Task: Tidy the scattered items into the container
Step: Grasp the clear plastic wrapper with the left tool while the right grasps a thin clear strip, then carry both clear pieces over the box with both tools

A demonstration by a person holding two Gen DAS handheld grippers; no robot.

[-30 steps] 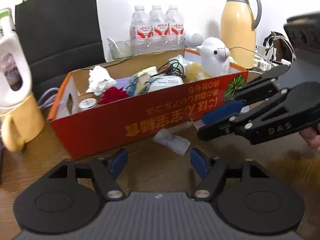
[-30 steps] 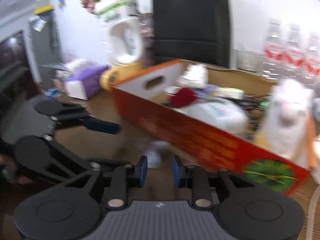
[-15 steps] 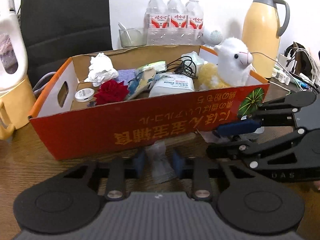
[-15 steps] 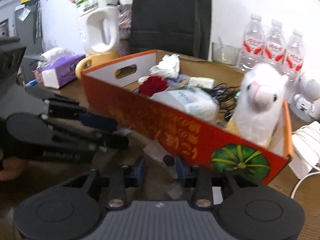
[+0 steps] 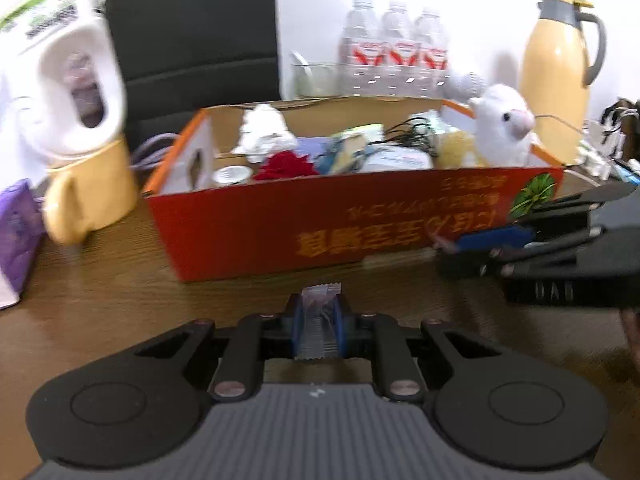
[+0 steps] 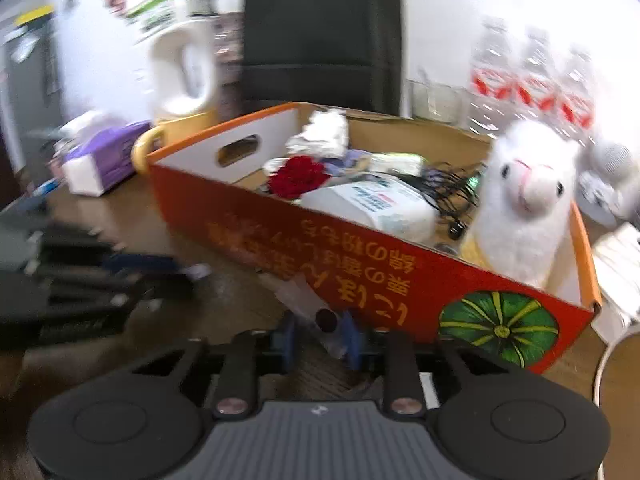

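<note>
A red cardboard box (image 5: 320,224) stands on the wooden table, holding a white plush alpaca (image 5: 500,128), a red flower (image 5: 286,164), tissue, cables and packets. My left gripper (image 5: 318,322) is shut on a small clear packet (image 5: 318,320), lifted in front of the box. My right gripper (image 6: 320,330) is shut on a clear plastic wrapper with a dark round piece (image 6: 326,320), close to the box's front wall (image 6: 360,264). The right gripper also shows in the left wrist view (image 5: 460,252); the left one shows blurred in the right wrist view (image 6: 188,274).
A yellow mug (image 5: 88,184) with a white detergent jug (image 5: 72,72) stands left of the box, beside a purple tissue pack (image 6: 104,160). Water bottles (image 5: 394,52), a yellow thermos (image 5: 556,72) and a black chair (image 5: 192,40) are behind. Cables and a power strip (image 6: 616,264) lie right.
My left gripper has shut on the clear packet and lifted it back from the box. My right gripper has closed on the wrapper. Both views are blurred by motion.
</note>
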